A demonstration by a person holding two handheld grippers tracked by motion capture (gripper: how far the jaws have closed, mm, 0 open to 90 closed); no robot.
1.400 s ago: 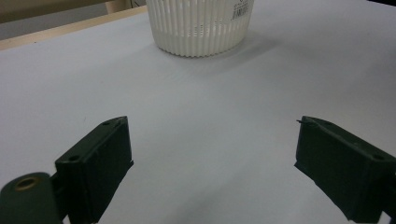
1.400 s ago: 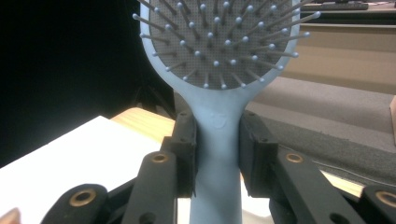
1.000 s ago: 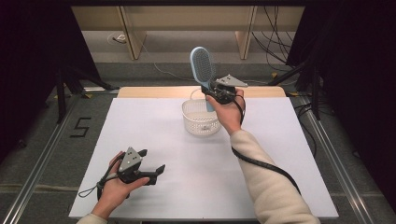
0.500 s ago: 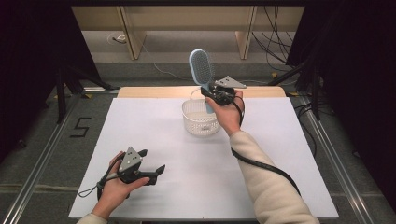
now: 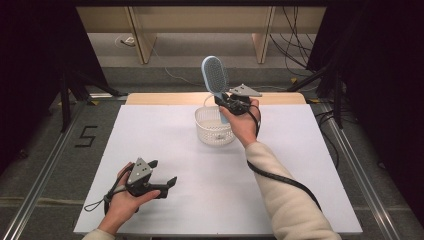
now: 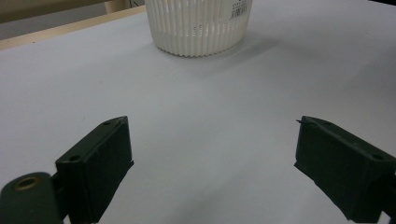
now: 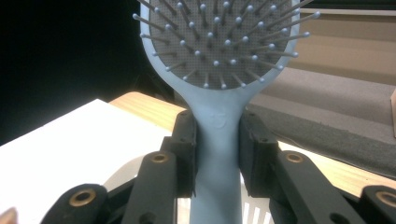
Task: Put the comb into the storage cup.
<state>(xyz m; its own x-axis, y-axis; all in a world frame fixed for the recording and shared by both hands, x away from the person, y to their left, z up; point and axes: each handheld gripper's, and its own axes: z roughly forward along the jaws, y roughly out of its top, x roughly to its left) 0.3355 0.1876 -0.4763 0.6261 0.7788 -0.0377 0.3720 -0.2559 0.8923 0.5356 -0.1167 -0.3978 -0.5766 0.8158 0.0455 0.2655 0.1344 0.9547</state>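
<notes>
Over the white basket (image 5: 215, 126) near the bench's (image 5: 310, 165) far edge, my right tool (image 5: 223, 98) clamps the blue hairbrush (image 5: 215, 75) by its handle, bristled head up, handle end reaching down into the basket. Near the front left corner, my left tool (image 5: 162, 174) rests with jaws wide apart, holding nothing.

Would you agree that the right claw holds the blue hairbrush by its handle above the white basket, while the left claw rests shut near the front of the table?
Not quite: the left claw is open, not shut. The left gripper view shows its jaws wide apart over bare table. The rest holds: the right claw grips the blue hairbrush by its handle above the white basket.
</notes>
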